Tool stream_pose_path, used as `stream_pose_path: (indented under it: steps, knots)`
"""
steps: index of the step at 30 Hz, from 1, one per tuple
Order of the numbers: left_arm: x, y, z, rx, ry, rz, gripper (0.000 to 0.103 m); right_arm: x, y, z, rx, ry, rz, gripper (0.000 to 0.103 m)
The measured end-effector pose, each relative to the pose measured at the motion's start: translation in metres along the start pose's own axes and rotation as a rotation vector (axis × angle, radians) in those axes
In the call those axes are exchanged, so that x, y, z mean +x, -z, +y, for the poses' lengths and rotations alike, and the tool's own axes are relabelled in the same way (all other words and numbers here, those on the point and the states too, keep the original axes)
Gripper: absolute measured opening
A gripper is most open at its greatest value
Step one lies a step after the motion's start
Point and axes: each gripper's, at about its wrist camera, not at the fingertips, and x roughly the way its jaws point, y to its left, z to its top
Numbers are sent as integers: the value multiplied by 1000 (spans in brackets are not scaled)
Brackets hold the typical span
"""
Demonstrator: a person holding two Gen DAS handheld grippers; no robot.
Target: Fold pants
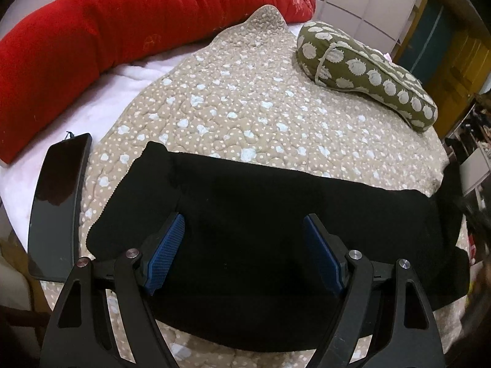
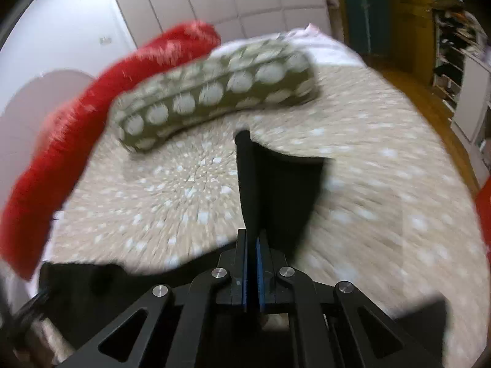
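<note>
Black pants (image 1: 260, 202) lie flat across the beige dotted quilt (image 1: 239, 98) in the left wrist view, running from left to right. My left gripper (image 1: 244, 230) is open, its blue pads (image 1: 167, 245) spread just above the left part of the pants, holding nothing. In the right wrist view, which is blurred by motion, my right gripper (image 2: 252, 239) is shut on a raised fold of the black pants (image 2: 276, 190), which stands up from between the pads. More black cloth (image 2: 86, 279) lies at the lower left.
A long red cushion (image 1: 92, 36) curves along the back left of the bed. An olive spotted pillow (image 1: 365, 70) lies at the back right; it also shows in the right wrist view (image 2: 211, 92). A black phone (image 1: 58, 205) lies left of the pants. Shelves and a floor edge are at right.
</note>
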Motion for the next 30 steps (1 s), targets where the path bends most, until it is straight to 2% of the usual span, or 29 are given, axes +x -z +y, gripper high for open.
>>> stream_pose_path:
  steps: [3, 5, 9, 13, 14, 15, 16, 19, 21, 22, 23, 25, 27, 30]
  knots:
    - [-2, -1, 2, 8, 12, 21, 80, -57, 29, -38, 72, -15, -35, 4]
    - [-8, -1, 4, 9, 16, 12, 80, -74, 51, -61, 120, -31, -27, 4]
    - [-19, 4, 14, -50, 29, -19, 80, -40, 82, -74, 159, -35, 67, 4]
    - [-36, 14, 32, -116, 60, -29, 80, -31, 88, -78, 214, -72, 34, 7]
    - [-41, 16, 36, -134, 66, -34, 80, -32, 89, -81, 241, -96, 31, 12]
    - [-44, 19, 40, -152, 78, -34, 80, -32, 89, -84, 268, -124, 28, 26]
    - [-47, 22, 43, -174, 106, -28, 80, -31, 90, -87, 292, -154, 20, 34]
    - [-48, 30, 44, -210, 180, -5, 80, -25, 92, -82, 303, -169, 14, 36]
    - [-47, 35, 39, -202, 190, 10, 80, -22, 91, -79, 287, -171, -3, 31]
    - [-46, 39, 36, -194, 185, 16, 80, -21, 91, -77, 284, -171, -9, 22]
    - [-46, 40, 35, -191, 183, 19, 80, -24, 90, -77, 286, -171, -20, 4]
    - [-45, 42, 37, -198, 174, 20, 80, -42, 87, -73, 258, -200, -51, 4]
    - [-44, 40, 42, -218, 158, 24, 80, -63, 84, -65, 193, -185, -72, 4]
    - [-42, 35, 45, -225, 142, 20, 80, -72, 88, -58, 155, -156, -23, 4]
